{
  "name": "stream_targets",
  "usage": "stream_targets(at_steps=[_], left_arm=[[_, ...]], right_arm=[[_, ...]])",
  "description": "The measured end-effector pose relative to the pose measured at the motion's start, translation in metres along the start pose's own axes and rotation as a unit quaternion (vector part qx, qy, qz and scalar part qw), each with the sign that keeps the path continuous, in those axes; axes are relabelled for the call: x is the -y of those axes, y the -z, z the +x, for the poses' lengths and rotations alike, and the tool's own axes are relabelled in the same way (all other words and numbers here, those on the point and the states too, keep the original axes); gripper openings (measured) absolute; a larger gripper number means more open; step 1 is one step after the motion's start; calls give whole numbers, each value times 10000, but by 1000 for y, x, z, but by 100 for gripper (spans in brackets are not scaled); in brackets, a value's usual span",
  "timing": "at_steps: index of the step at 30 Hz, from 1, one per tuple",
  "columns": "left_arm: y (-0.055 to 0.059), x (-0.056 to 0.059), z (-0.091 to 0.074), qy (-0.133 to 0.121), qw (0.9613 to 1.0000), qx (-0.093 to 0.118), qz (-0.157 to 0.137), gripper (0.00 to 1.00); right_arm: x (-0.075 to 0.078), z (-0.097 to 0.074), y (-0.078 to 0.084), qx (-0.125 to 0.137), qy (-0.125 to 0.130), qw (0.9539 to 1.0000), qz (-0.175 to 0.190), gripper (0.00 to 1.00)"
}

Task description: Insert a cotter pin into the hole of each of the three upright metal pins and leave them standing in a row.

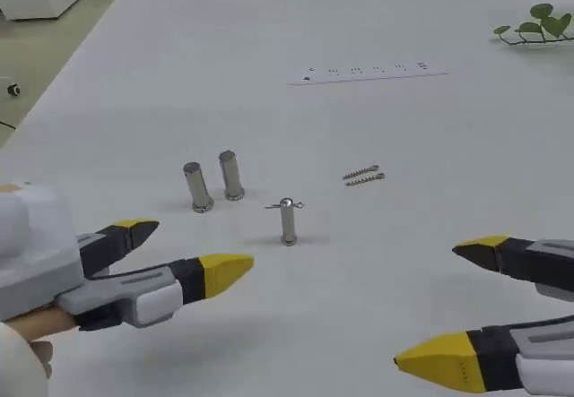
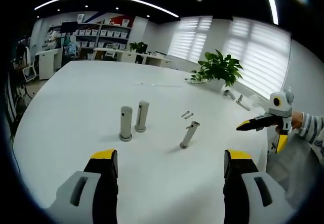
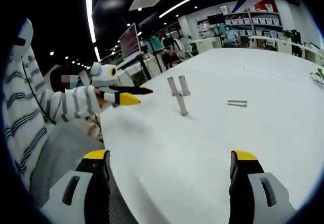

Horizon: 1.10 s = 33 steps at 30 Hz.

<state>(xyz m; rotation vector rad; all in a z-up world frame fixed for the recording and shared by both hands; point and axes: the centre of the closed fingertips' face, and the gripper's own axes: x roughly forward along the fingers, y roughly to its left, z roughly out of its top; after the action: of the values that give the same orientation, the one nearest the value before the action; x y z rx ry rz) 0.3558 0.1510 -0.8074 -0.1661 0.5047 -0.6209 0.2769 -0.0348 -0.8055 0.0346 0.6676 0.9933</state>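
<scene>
Three upright metal pins stand on the white table. Two plain pins stand close together at the left. A third pin, in front and to their right, has a cotter pin through its top hole. Two loose cotter pins lie side by side to the right. My left gripper is open, near the front left, short of the pins. My right gripper is open at the front right. In the left gripper view the pins stand ahead of the jaws.
A white strip with small marks lies farther back on the table. A green plant sprig sits at the far right edge. In the right gripper view a person's striped sleeve holds the other gripper.
</scene>
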Motion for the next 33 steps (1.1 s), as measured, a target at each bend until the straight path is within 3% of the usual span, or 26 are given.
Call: stream_targets(at_steps=[2,4,6,11,13,18,33], left_arm=[[-6,-8,3,-154,9999,69,31,79],[-18,-17,6,-341,9989,323,-82,67],[-24,-27,8,-509,9978,426,-65,59],[-33,-48,16,-901,9944,552,-16,49],[-33,-56,20,-994,9939,452,178,44],[-29,-62,34,-984,9941,278,350,34],[-22,-71,61,-968,9942,-33,473,27]], right_arm=[[0,0,1,-43,0,10000,13,100],[2,-1,4,-156,48,9998,-149,99],[1,-1,5,-232,49,9994,-238,99],[-2,0,1,-223,-13,9994,-252,99],[-2,0,0,-262,3,9991,-348,99],[-2,0,-2,-231,4,9992,-338,98],[2,-4,1,-246,120,9994,-220,98]])
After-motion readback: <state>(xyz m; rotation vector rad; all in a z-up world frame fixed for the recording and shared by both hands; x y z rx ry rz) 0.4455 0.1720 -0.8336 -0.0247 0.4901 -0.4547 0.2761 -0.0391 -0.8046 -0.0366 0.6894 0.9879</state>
